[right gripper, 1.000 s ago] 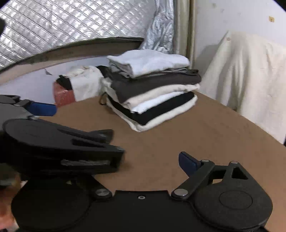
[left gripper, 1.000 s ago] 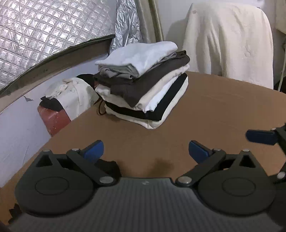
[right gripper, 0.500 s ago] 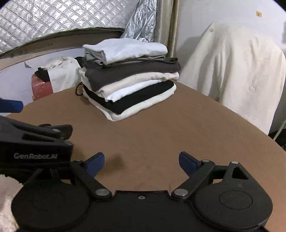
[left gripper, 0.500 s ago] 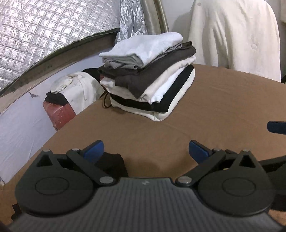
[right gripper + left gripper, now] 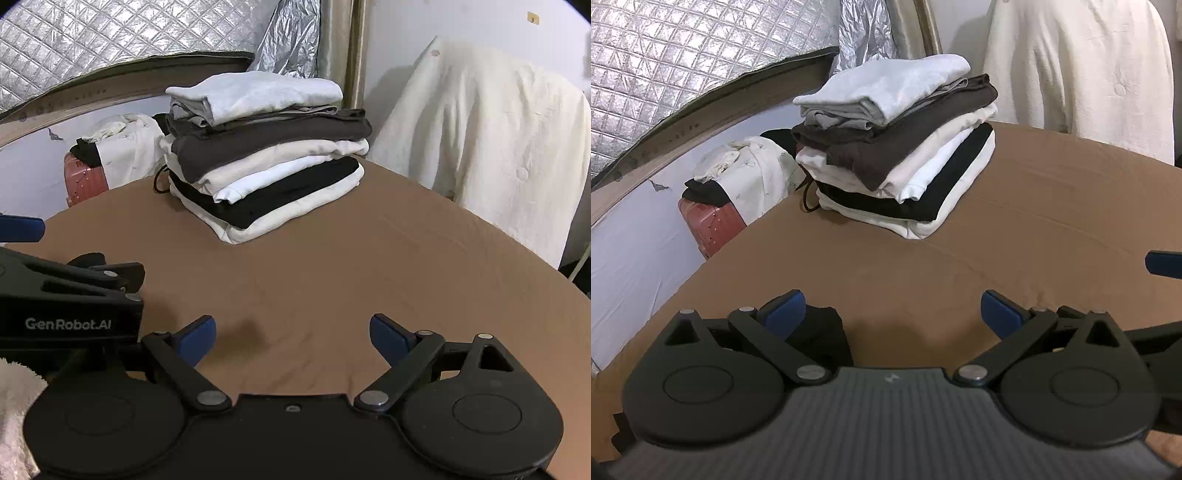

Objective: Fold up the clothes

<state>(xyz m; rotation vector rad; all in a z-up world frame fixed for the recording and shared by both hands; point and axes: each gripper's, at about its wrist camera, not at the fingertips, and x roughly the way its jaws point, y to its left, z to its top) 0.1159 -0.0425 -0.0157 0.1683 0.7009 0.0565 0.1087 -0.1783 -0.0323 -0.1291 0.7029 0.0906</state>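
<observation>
A stack of folded clothes (image 5: 897, 147) in white, grey, brown and black sits at the far side of the brown table (image 5: 1034, 229); it also shows in the right wrist view (image 5: 266, 155). My left gripper (image 5: 890, 308) is open and empty, low over the table's near part. A black garment (image 5: 820, 332) lies just under its left finger. My right gripper (image 5: 291, 332) is open and empty over bare table. The left gripper's body (image 5: 70, 302) shows at the left of the right wrist view, close beside the right gripper.
A cream cloth-draped chair (image 5: 487, 147) stands behind the table at the right. A pink suitcase (image 5: 709, 221) with clothes heaped on it stands off the table's left. A silver quilted wall covering (image 5: 683, 66) is behind. A pale fuzzy fabric (image 5: 14, 406) shows at the lower left.
Both grippers have moved forward and swung a little, so the stack sits closer and more centred. The right gripper has come out from behind the left one. Both stay open.
</observation>
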